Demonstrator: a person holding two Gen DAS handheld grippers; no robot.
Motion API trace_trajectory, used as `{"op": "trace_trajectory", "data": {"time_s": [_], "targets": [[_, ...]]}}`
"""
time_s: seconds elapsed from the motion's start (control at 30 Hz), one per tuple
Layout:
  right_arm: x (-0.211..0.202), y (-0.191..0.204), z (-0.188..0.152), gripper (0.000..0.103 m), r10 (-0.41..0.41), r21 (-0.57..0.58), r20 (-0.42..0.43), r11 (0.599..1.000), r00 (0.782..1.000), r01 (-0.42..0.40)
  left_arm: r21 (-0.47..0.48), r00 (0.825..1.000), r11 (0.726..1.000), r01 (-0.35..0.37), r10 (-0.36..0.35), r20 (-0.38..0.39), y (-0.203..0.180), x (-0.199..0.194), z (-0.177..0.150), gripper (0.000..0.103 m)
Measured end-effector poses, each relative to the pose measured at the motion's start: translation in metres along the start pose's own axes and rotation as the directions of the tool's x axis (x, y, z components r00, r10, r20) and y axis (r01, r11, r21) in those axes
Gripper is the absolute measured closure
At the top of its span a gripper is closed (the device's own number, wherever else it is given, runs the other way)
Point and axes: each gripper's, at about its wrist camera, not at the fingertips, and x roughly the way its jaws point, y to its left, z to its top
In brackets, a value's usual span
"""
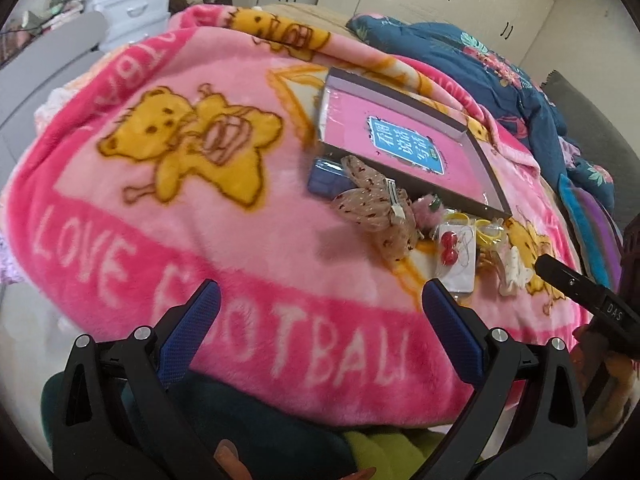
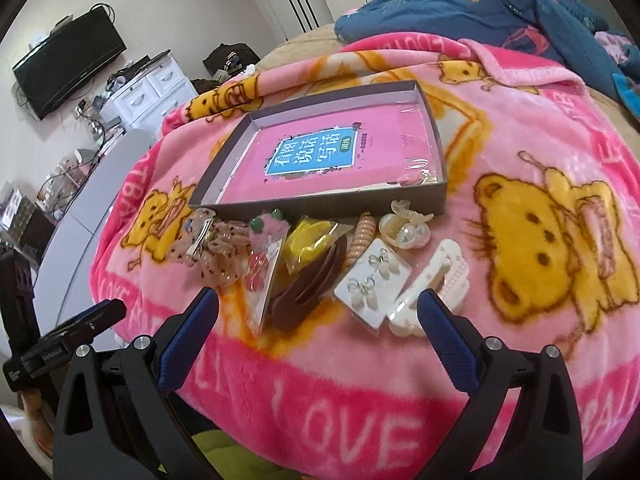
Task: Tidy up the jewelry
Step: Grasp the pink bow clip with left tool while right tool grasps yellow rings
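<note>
A shallow grey box (image 2: 434,200) (image 1: 416,194) lined with a pink book lies on the pink bear blanket (image 2: 520,152) (image 1: 168,200). Before its near wall lies a row of accessories: a beige dotted bow clip (image 2: 218,246) (image 1: 372,208), a pink pompom (image 2: 269,225), a red bead card (image 1: 454,256), yellow bands in a bag (image 2: 310,242), a brown hair clip (image 2: 310,290), a card of clear earrings (image 2: 370,282), a pearl clip (image 2: 406,230) and a white claw clip (image 2: 434,284). My right gripper (image 2: 318,300) hangs open just short of the brown clip. My left gripper (image 1: 320,292) is open over bare blanket, left of the pile.
A blue floral quilt (image 2: 480,4) (image 1: 500,68) is bunched behind the box. White drawers (image 2: 148,92), a wall television (image 2: 68,60) and a grey rounded bed end (image 2: 80,208) lie to the left. The other gripper's black body (image 1: 580,292) (image 2: 68,340) shows at each frame's edge.
</note>
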Motion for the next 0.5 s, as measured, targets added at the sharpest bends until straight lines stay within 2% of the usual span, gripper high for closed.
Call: {"op": "trace_trajectory", "data": {"time_s": [0.07,0.1,0.2,0.43,0.5], "targets": [[0.007,-0.001,0.005,0.008,0.006,0.005,-0.007,1.0,1.0,-0.006,0.004,1.0,1.0,0.01,-0.01,-0.014,-0.004,0.009,0.005,0.008],[0.01,-0.001,0.007,0.015,0.021,0.011,-0.013,1.0,1.0,-0.021,0.003,1.0,1.0,0.016,-0.016,-0.025,-0.005,0.015,0.008,0.008],[0.025,-0.006,0.014,0.025,0.059,0.055,-0.05,0.997,0.997,-0.057,-0.004,0.998,0.999,0.04,-0.04,-0.045,-0.01,0.03,0.014,0.009],[0.049,-0.016,0.025,0.042,0.107,0.14,-0.091,0.986,0.99,-0.094,-0.017,0.994,0.996,0.086,-0.087,-0.072,-0.02,0.054,0.028,0.009],[0.057,-0.021,0.028,0.051,0.099,0.152,-0.091,0.985,0.991,-0.084,-0.023,0.993,0.995,0.093,-0.095,-0.076,-0.021,0.059,0.032,0.009]]}}
